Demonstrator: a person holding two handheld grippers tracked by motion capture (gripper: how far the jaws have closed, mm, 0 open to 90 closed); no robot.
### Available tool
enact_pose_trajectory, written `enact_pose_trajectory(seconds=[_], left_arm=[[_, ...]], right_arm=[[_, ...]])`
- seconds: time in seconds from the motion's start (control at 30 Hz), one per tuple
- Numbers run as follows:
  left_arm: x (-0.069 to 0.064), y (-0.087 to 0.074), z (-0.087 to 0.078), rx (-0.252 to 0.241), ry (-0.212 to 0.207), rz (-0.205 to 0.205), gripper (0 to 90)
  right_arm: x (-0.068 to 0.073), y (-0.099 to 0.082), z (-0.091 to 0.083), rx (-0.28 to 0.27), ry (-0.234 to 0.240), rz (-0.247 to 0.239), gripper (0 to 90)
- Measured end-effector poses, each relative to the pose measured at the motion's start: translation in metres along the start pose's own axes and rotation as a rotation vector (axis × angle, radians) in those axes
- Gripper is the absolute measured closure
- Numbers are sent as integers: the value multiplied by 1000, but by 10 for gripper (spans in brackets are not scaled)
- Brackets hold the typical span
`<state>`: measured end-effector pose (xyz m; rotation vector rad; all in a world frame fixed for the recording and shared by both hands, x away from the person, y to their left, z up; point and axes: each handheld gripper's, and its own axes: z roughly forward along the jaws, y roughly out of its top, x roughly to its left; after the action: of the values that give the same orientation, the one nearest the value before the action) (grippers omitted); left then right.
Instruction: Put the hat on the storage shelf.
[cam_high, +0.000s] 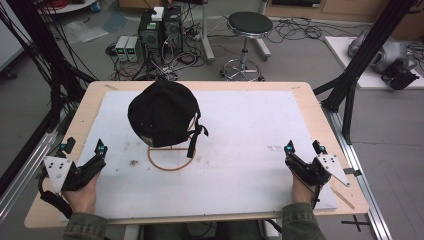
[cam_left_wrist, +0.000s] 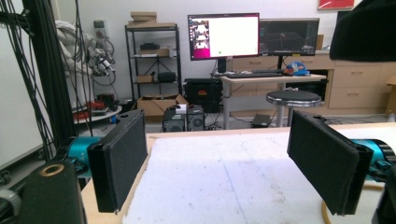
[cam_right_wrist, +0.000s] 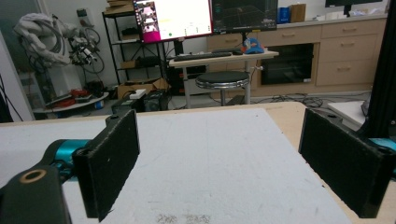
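At table centre, cap (cam_high: 162, 112) sits on wire stand (cam_high: 171, 161); left gripper (cam_high: 84, 148) at 8 o'clock, right gripper (cam_high: 304, 148) at 4, both jaws apart, empty. Risk: careless grab tips stand.

Your cap (cam_high: 161, 112) is plain black all over, strap included, sitting on a tan wooden ring stand (cam_high: 170, 161). Under it there's a white mat (cam_high: 240, 150) with some grey smudges, on a light wood table (cam_high: 320, 120). Both your tools, left tool (cam_high: 85, 148) and right tool (cam_high: 305, 147), are black with teal bits and pale grey plates.
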<state>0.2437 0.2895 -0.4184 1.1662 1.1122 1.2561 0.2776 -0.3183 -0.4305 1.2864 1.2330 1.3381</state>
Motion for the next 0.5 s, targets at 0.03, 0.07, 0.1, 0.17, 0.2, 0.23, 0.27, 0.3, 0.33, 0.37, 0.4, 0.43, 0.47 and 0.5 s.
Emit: enact_pose_trajectory(seconds=[0.03, 0.07, 0.1, 0.17, 0.2, 0.23, 0.27, 0.3, 0.33, 0.37, 0.4, 0.43, 0.47, 0.5], left_arm=[[0, -1, 0, 2, 2, -3, 198], [0, -2, -1, 6, 5, -4, 196], [0, -3, -2, 6, 8, -3, 195], [0, -6, -3, 14, 8, -13, 192], [0, -7, -4, 17, 10, -19, 192], [0, -8, -5, 19, 15, -27, 191], [0, -9, -6, 15, 19, -38, 192], [0, -10, -7, 14, 21, -46, 191], [1, -11, -8, 18, 24, -48, 191], [1, -12, -8, 19, 23, -48, 191], [1, -12, -9, 22, 20, -44, 191], [1, -13, -9, 24, 21, -45, 191], [1, -13, -9, 22, 24, -45, 191], [1, -13, -9, 23, 23, -47, 191]], right_arm=[[0, 0, 0, 0, -2, 3, 117], [-1, 0, 0, -4, -5, 1, 117], [-2, -1, 0, -3, -8, 0, 117], [-2, -1, 0, -4, -10, -2, 117], [-2, -1, 0, 0, -11, 1, 117], [-3, -1, 0, -2, -10, -4, 117], [-3, -2, 0, -2, -10, -7, 117], [-3, -2, 0, 1, -10, -3, 117], [-2, -2, -1, 4, -12, 2, 117], [-3, -2, 0, 2, -11, -2, 117], [-3, -2, 0, 2, -10, -4, 118], [-3, -2, 0, 2, -11, -7, 117], [-3, -2, 0, 0, -11, -11, 117], [-2, -2, 0, 0, -13, -14, 117]])
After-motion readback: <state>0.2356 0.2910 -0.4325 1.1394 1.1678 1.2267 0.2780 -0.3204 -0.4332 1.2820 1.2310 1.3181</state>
